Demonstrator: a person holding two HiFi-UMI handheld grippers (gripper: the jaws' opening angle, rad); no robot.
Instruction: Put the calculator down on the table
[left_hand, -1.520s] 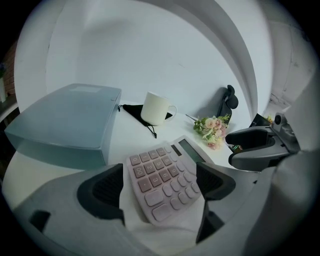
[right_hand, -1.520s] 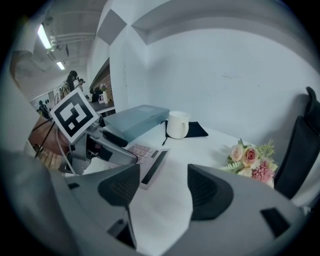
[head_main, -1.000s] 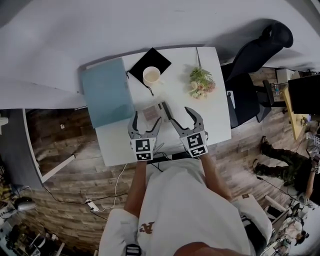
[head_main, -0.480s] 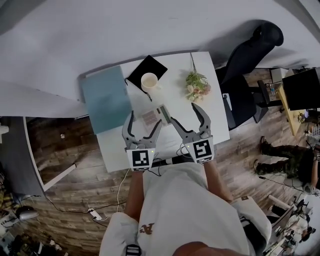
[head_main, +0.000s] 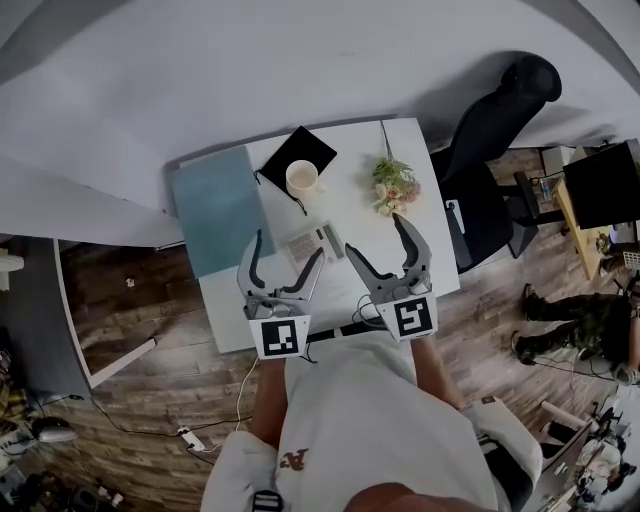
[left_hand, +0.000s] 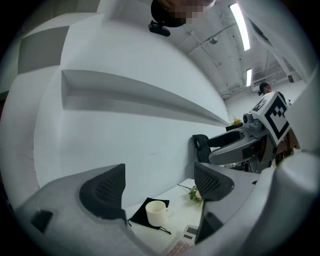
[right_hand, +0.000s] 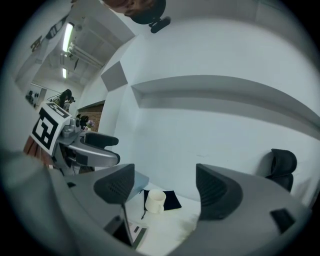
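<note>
on the white surface (head_main: 352, 195) lies the calculator (head_main: 318, 243); above, left gripper (head_main: 288, 246) and right gripper (head_main: 374, 233) fingers stand wide, empty, the right's having just been opening.

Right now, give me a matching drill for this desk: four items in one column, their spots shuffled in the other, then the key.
Things:
1. white ceramic mug
2. bunch of pale flowers
3. flat pale calculator
4. flat teal folder

Places:
A. left side of the white table
B. on the black cloth pouch
C. middle of the table, toward its front edge
D. right side, toward the black office chair

Pairs: 1-B, 2-D, 3-C, 4-A.
</note>
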